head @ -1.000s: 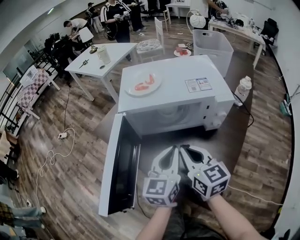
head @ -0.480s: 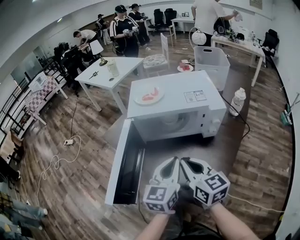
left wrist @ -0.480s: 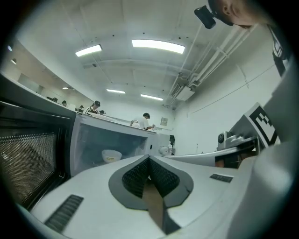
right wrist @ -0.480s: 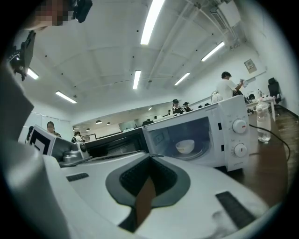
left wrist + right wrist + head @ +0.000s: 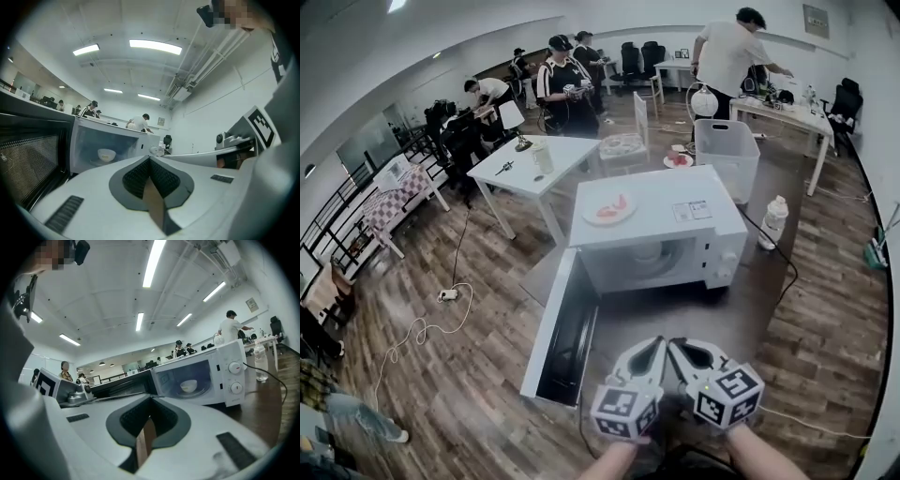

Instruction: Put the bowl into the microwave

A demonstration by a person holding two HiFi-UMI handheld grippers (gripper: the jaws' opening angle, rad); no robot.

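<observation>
The left gripper (image 5: 651,350) and the right gripper (image 5: 681,350) are held side by side, almost touching, pointing forward, each with jaws pressed together and empty.

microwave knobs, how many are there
2. Both are on the front panel of the microwave, right of its cavity: upper knob, lower knob directly below. None seems hidden.

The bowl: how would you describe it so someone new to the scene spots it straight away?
Find the white microwave in the middle of the room, its door swung open. Inside its cavity sits a small white bowl. Unlike the plate of red food on the microwave's top, it is deep and sits inside.
</observation>
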